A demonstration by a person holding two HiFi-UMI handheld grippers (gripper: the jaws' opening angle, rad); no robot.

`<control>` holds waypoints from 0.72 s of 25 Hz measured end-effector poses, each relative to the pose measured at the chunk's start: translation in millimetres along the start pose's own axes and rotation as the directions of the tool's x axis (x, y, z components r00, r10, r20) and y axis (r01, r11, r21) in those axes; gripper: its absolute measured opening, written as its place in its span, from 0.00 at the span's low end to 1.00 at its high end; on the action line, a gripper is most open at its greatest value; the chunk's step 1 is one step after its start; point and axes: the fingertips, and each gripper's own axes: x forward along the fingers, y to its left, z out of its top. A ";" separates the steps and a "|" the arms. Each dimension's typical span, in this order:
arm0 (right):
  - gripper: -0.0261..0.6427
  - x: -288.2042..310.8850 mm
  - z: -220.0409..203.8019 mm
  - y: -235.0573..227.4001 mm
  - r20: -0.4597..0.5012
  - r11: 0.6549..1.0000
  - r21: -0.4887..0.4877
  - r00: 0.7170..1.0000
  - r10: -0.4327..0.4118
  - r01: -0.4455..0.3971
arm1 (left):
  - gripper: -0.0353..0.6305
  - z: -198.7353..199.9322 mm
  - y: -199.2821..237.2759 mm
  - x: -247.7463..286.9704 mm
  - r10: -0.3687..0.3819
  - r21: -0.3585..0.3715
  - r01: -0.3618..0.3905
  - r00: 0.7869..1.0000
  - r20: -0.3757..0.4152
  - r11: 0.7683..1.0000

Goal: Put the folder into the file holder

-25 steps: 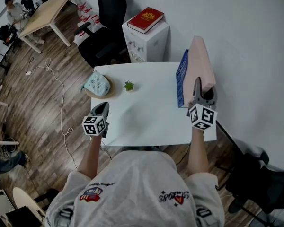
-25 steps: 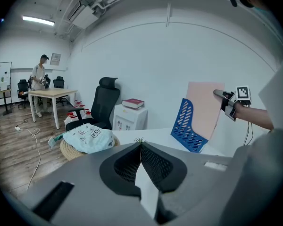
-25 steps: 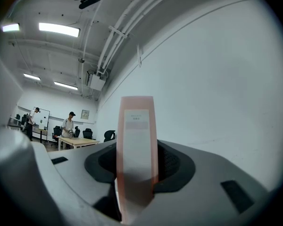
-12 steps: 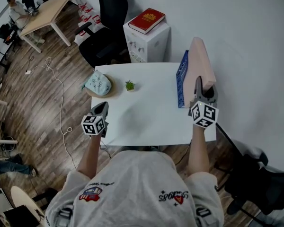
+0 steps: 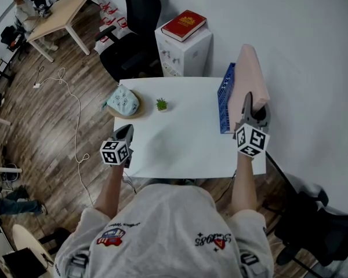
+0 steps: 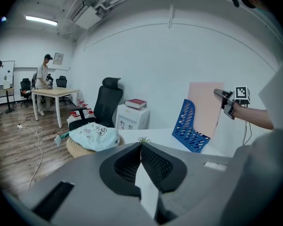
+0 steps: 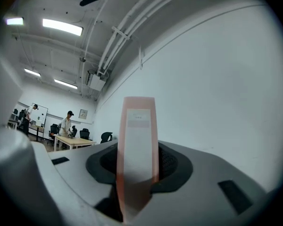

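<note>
pink cardboard folder (image 5: 250, 74) stands on edge, tilted, at the right of the head view. its long axis runs up the frame, and its near spine is clamped in the right gripper (image 5: 253, 104), whose jaws have just been closing on it. blue perforated plastic file holder (image 5: 224, 96) sits just left of it on the white table (image 5: 180, 143); whether the lower edge is inside, i cannot tell. left gripper (image 5: 126, 133), jaws together and empty, hovers well apart at lower left. small potted plant (image 5: 161, 104) and woven basket (image 5: 122, 103) lie off the path.
</note>
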 end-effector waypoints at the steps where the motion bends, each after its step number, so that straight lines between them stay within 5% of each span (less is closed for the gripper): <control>1: 0.27 0.4 4.2 -1.4 0.019 1.000 0.003 1.000 -0.005 0.005 | 0.06 -0.2 0.7 -0.4 0.002 0.000 -0.002 1.000 -0.001 1.000; 18: 0.27 3.6 -7.8 -15.3 0.165 0.995 0.083 0.984 -0.068 0.055 | 0.06 -2.0 7.7 -1.2 0.032 0.019 -0.031 0.999 -0.027 0.999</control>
